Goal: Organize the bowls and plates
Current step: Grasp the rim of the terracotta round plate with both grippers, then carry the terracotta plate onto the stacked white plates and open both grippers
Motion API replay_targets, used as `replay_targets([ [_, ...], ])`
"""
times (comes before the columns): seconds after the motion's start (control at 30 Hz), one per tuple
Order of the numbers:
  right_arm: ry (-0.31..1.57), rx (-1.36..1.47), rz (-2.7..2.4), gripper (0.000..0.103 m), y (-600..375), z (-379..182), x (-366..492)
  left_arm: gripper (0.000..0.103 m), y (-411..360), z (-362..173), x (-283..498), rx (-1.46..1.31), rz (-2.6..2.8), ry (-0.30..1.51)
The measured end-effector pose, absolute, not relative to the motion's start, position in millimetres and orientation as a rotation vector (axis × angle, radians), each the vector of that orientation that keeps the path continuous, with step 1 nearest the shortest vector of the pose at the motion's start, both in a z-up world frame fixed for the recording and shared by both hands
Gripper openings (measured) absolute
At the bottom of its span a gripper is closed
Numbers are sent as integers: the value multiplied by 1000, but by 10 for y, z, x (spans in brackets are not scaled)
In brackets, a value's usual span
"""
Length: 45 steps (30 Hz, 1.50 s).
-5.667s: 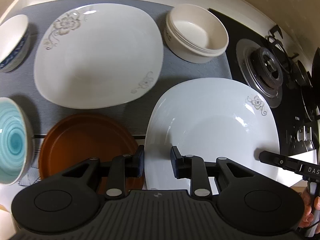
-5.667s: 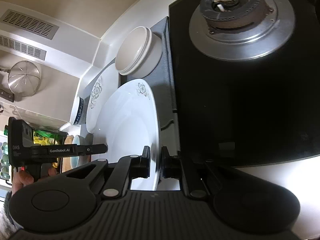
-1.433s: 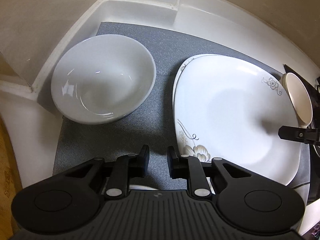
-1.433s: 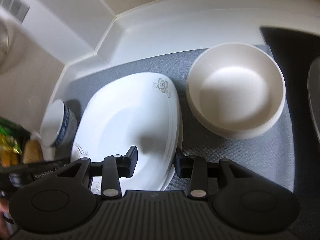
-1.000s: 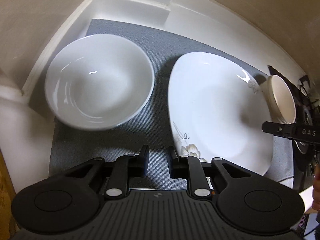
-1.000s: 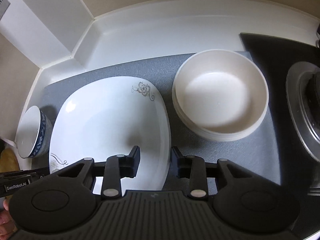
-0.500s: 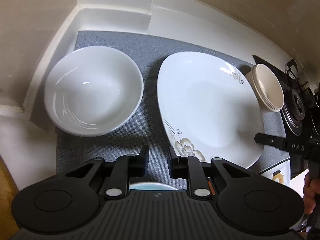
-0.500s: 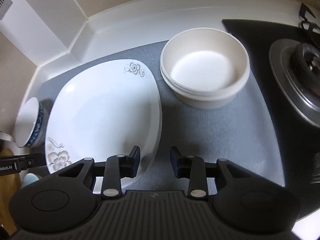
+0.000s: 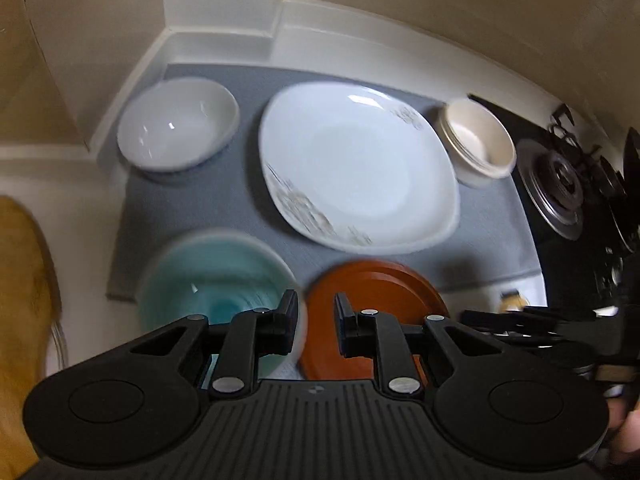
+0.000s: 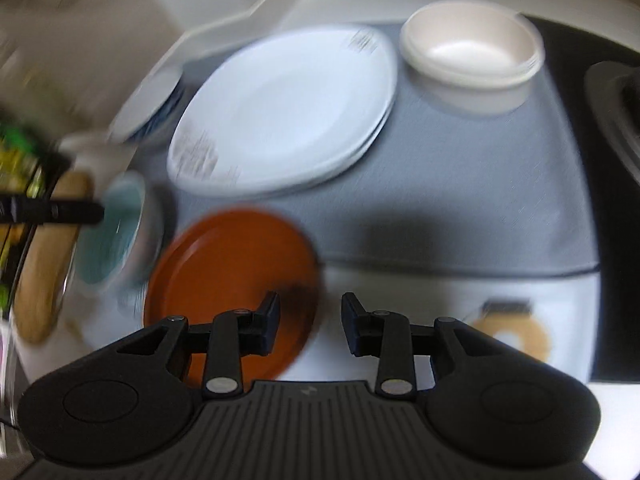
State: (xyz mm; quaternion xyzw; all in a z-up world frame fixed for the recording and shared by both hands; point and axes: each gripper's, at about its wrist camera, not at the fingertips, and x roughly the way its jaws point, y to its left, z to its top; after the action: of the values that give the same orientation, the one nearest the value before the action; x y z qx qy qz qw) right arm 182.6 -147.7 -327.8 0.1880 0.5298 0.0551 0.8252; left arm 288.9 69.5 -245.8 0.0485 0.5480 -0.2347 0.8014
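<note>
our left gripper (image 9: 316, 322) hangs empty, jaws narrow, the teal bowl (image 9: 216, 280) and brown plate (image 9: 372, 304) just beneath. our right gripper (image 10: 309, 322), empty, has just narrowed slightly beside the brown plate; the 2 stacked white plates (image 10: 288, 112) lie ahead.

We hold our left gripper (image 9: 316, 320) angled down, jaws narrowly parted, nothing between; our right gripper (image 10: 310, 320) likewise empty, jaws just closing slightly.
</note>
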Motion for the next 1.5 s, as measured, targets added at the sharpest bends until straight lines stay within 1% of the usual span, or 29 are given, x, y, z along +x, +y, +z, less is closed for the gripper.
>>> replay_targets([
  [0.03, 1122, 386, 121, 21, -1466, -3326, 1778, 21, 667, -2486, 2804, 111, -490, 1188],
  [0.07, 1125, 379, 128, 12, -1469, -3373, 1742, 21, 643, -2524, 2722, 118, -481, 1203],
  [0.23, 1065, 340, 125, 10, -1641, -3344, 1522, 21, 510, -2695, 2439, 128, -447, 1252],
  [0.4, 1055, 384, 119, 10, -1999, -3320, 1353, 21, 358, -2867, 2373, 71, -461, 1290],
  [0.5, 1057, 393, 106, 11, -2116, -3351, 1232, 29, 233, -3057, 2391, 15, -513, 1340],
  [0.57, 1059, 383, 113, 14, -2111, -3377, 1188, 29, 177, -3203, 2412, 9, -481, 1372],
  [0.63, 1053, 367, 122, 14, -2096, -3371, 1159, 26, 135, -3310, 2407, 29, -453, 1383],
  [0.67, 1045, 358, 123, 14, -2084, -3363, 1146, 25, 111, -3306, 2388, 36, -448, 1367],
  [0.7, 1039, 349, 125, 15, -2065, -3358, 1130, 18, 68, -3295, 2369, 60, -454, 1356],
  [0.73, 1038, 338, 124, 22, -2035, -3359, 1122, 13, 17, -3285, 2341, 106, -451, 1346],
  [0.77, 1035, 334, 125, 27, -2016, -3365, 1106, 13, -33, -3271, 2308, 154, -441, 1334],
  [0.8, 1031, 343, 131, 28, -2014, -3364, 1083, 13, -82, -3248, 2280, 195, -432, 1319],
  [0.83, 1028, 348, 140, 27, -2009, -3366, 1059, 13, -122, -3216, 2246, 234, -418, 1301],
  [0.87, 1022, 344, 148, 22, -2002, -3362, 1040, 13, -150, -3178, 2217, 262, -403, 1287],
  [0.93, 1010, 342, 149, 14, -2011, -3334, 1005, 13, -180, -3090, 2183, 277, -398, 1269],
  [1.27, 947, 429, 132, 14, -2216, -3073, 922, 13, -403, -2599, 2010, 359, -393, 1161],
  [1.5, 920, 459, 126, 14, -2294, -2953, 845, 13, -435, -2428, 2040, 317, -401, 1175],
])
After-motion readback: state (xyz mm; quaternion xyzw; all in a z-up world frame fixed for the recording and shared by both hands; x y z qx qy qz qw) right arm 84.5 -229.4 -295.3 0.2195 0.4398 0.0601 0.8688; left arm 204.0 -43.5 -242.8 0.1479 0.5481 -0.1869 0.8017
